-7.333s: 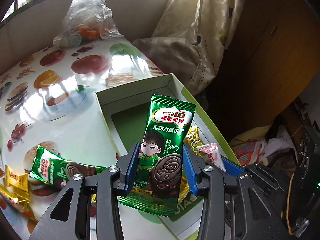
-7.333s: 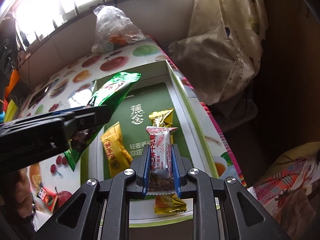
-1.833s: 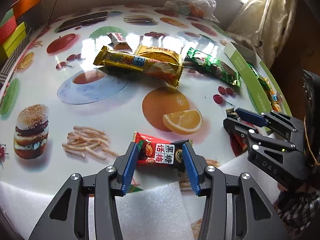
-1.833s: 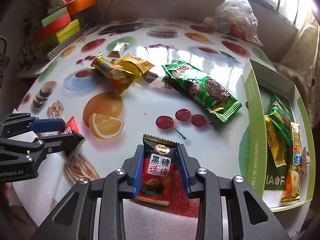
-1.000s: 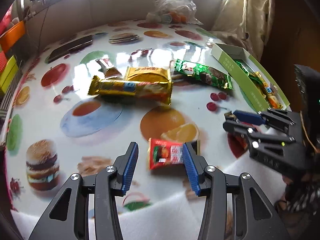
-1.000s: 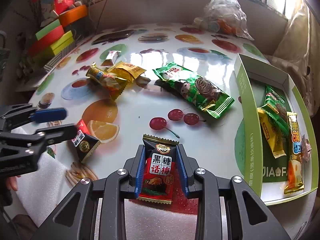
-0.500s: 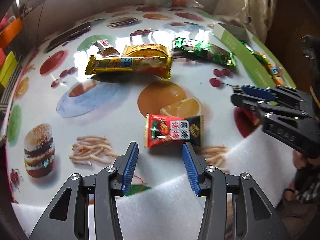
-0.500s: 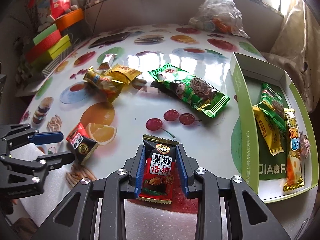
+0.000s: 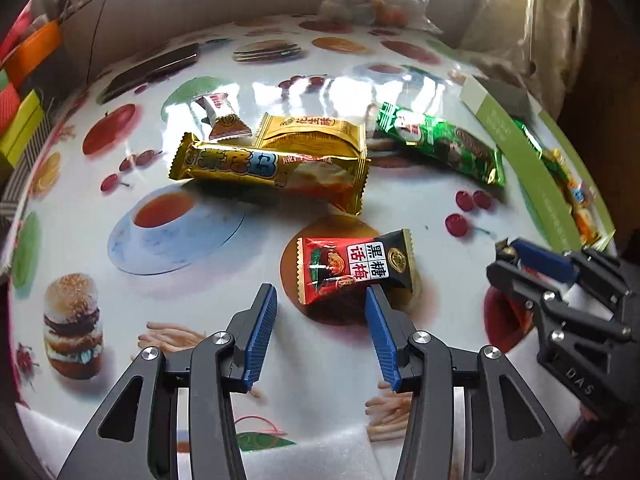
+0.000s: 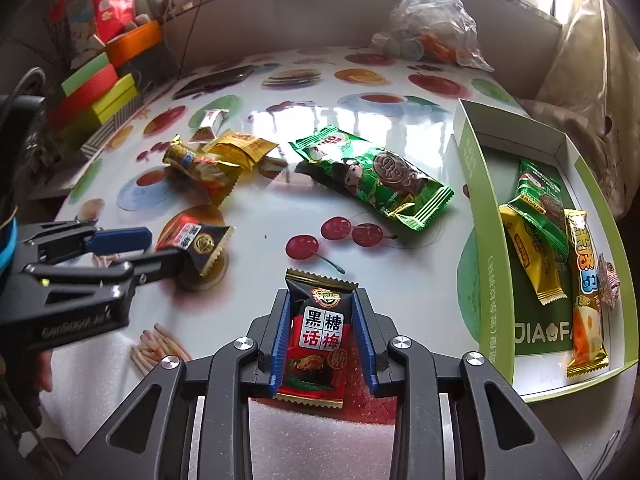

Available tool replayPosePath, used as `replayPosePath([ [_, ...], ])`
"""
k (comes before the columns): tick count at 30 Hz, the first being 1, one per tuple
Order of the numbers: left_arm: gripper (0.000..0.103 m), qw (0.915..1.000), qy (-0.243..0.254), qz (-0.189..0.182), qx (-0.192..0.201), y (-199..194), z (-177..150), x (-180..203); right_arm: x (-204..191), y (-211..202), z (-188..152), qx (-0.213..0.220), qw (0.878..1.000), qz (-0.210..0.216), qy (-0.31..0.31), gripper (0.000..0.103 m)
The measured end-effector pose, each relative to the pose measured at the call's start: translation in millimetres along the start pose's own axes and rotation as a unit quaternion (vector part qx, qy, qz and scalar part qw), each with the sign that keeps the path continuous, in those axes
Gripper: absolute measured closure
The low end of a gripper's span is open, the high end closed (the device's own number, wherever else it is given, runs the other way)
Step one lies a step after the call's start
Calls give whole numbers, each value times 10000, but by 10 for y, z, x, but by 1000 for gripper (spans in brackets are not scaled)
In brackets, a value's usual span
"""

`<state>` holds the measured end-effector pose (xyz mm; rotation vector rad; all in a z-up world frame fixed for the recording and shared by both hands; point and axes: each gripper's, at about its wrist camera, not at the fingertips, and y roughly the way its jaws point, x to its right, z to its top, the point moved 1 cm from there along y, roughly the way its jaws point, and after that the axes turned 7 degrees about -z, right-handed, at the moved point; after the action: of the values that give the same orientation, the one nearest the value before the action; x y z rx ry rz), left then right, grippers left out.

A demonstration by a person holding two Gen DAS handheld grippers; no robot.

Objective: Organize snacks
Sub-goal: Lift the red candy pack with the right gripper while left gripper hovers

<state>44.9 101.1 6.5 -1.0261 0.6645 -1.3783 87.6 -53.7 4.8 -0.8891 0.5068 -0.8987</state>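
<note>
Since a second ago the red-and-black plum candy packet (image 9: 354,266) has slipped out of the left tool (image 9: 320,332), whose blue pads stand spread just short of it; it lies flat on the fruit-printed surface (image 9: 248,240) and needs regrasping. Behind it the long gold wafer bar (image 9: 272,170) and the green Milo biscuit pack (image 10: 372,176) wait, with open room around each. The right tool (image 10: 320,332) pinches a second, matching plum candy (image 10: 318,332). Rightmost, the green-walled cardboard tray (image 10: 470,184), near the surface edge, holds several snacks but has space at its far end
</note>
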Motion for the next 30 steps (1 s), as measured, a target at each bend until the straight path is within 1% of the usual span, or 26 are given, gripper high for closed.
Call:
replayPosePath([
  [2,56,9998,134,-144,52,-30,-20,45,8,5,0,-7,10000,16,10,74],
  [4,56,9986,443,-268,133,-59,-41,109,6,31,0,-45,10000,27,7,74],
  [7,56,9970,751,-20,158,-55,-44,125,-6,33,0,-35,10000,53,-6,74],
  [9,56,9968,791,6,92,-26,-24,95,-5,35,-3,-38,10000,64,-3,74],
  [11,56,9963,854,80,106,-13,7,87,-1,35,-6,-35,10000,74,15,74],
  [14,56,9954,955,25,96,25,49,105,-8,38,-1,-40,10000,67,7,74],
  [17,56,9931,1161,145,117,58,93,169,-8,38,-1,-43,10000,66,11,74],
  [19,56,9917,1282,-5,103,78,129,208,-7,42,2,-44,10000,67,22,74],
  [20,56,9917,1285,-29,84,93,146,213,-3,44,4,-44,10000,67,27,74],
  [22,56,9914,1303,45,130,106,192,224,0,46,6,-47,10000,70,42,74],
  [24,56,9907,1352,-49,169,111,223,229,9,47,3,-51,9999,80,49,74],
  [26,56,9917,1277,-94,89,152,253,210,18,49,4,-52,9999,91,60,74],
  [30,56,9920,1259,-40,123,181,272,210,26,52,9,-52,9999,96,74,74],
])
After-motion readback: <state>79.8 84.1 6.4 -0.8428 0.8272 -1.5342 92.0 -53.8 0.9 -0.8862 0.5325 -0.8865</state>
